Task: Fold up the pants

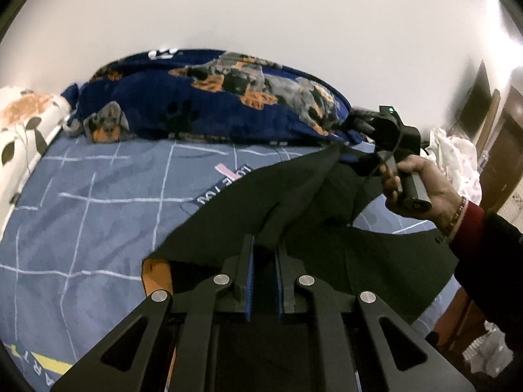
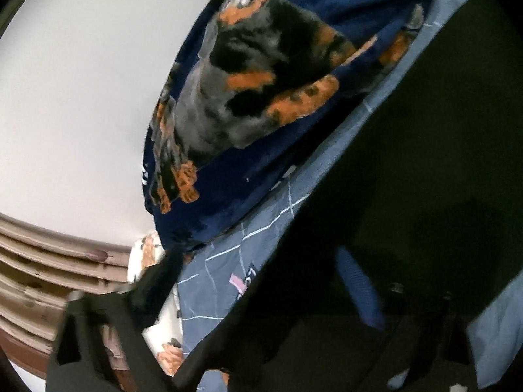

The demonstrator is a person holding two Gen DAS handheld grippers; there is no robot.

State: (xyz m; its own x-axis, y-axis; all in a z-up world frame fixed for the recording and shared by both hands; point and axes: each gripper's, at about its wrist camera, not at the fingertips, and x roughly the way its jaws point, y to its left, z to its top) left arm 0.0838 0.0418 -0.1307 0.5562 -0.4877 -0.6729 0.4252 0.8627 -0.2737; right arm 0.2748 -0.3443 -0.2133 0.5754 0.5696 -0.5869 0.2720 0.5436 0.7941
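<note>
Black pants (image 1: 248, 209) lie spread over the blue checked bed sheet (image 1: 98, 196), with one ridge of cloth pulled up toward the far right. My left gripper (image 1: 266, 245) is low in the left wrist view, its blue pads shut on a fold of the pants. A hand (image 1: 421, 183) holds the other gripper at the far right edge of the pants. In the blurred, rolled right wrist view my right gripper (image 2: 258, 258) has its fingers well apart. One blue pad (image 2: 356, 290) shows against the pants (image 2: 408, 163), whose edge runs between the fingers.
A bundled navy blanket with a dog print (image 1: 212, 98) lies along the back of the bed against a white wall. There is a floral pillow (image 1: 23, 121) at the left, a white cloth heap (image 1: 454, 153) and a wooden door (image 1: 503, 150) at the right. Wooden headboard slats (image 2: 49, 261) show too.
</note>
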